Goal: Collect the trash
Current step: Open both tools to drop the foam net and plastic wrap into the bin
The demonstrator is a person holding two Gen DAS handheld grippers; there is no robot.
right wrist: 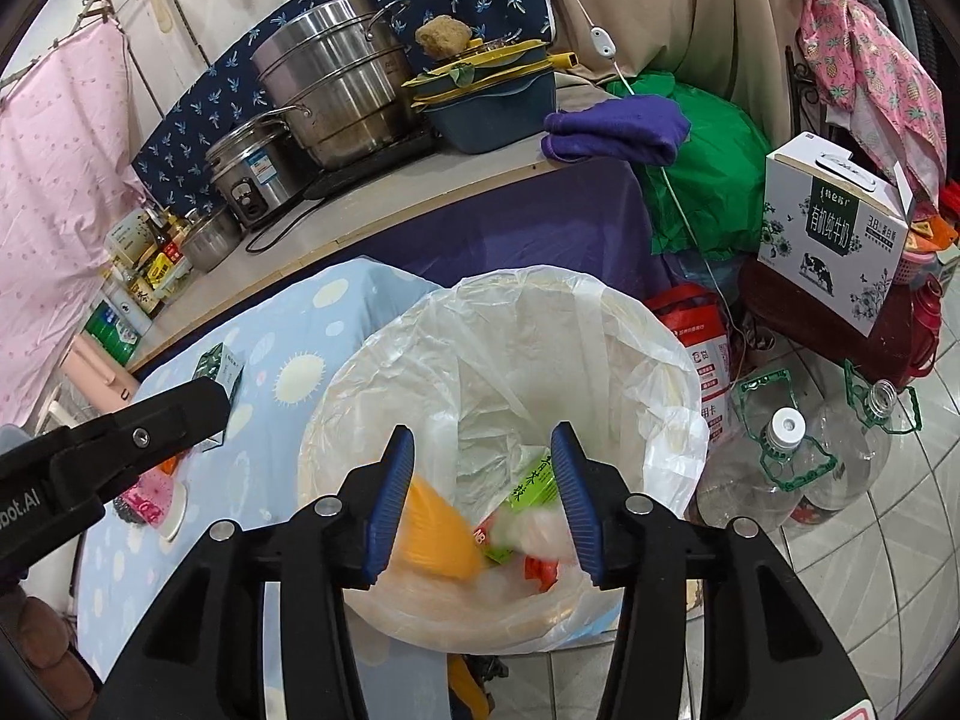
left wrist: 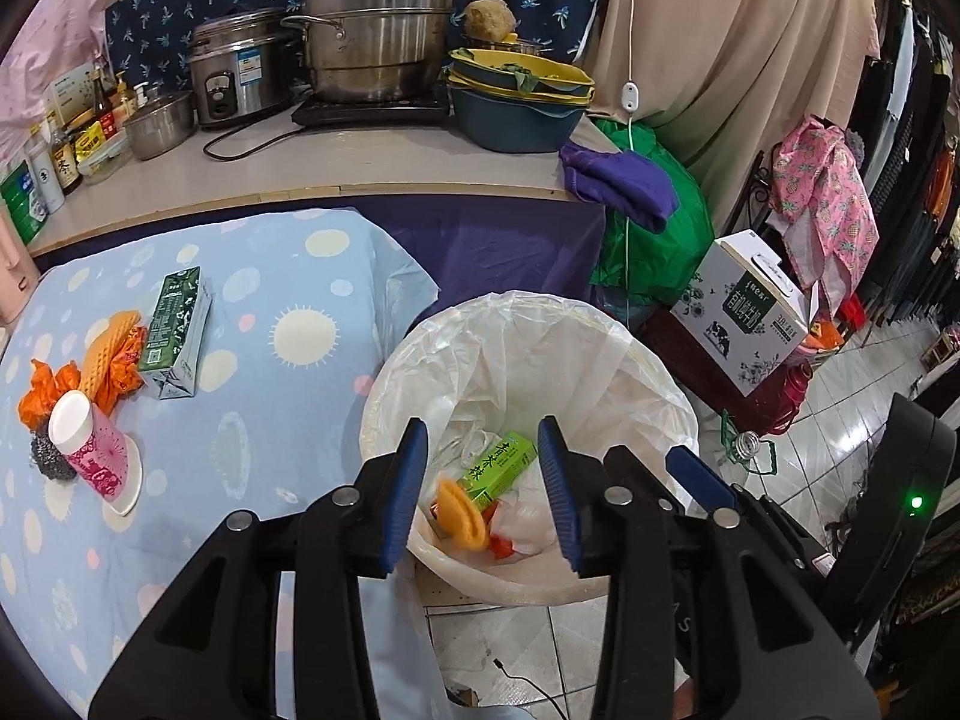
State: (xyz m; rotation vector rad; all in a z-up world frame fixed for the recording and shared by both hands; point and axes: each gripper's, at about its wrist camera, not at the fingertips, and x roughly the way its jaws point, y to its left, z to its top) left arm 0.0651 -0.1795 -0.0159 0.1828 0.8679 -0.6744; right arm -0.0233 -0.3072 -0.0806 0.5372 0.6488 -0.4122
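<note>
A bin lined with a white plastic bag (left wrist: 600,360) (right wrist: 600,324) stands beside the blue-clothed table. Inside lie a green carton (left wrist: 495,468) (right wrist: 531,489), an orange piece (left wrist: 459,513) that looks blurred in the right wrist view (right wrist: 435,531), and red and white scraps. My left gripper (left wrist: 489,501) is open and empty above the bin. My right gripper (right wrist: 480,501) is open above the bin too. On the table remain a green milk carton (left wrist: 174,330), an orange foam net (left wrist: 108,351), orange wrappers (left wrist: 42,396), a pink cup (left wrist: 90,444) and a steel scourer (left wrist: 48,456).
A counter behind holds steel pots (left wrist: 372,30), a rice cooker (left wrist: 234,69), stacked basins (left wrist: 516,102) and bottles. A green bag (left wrist: 654,228), a milk box (left wrist: 744,312) (right wrist: 834,234) and empty plastic jugs (right wrist: 780,468) stand on the tiled floor at the right.
</note>
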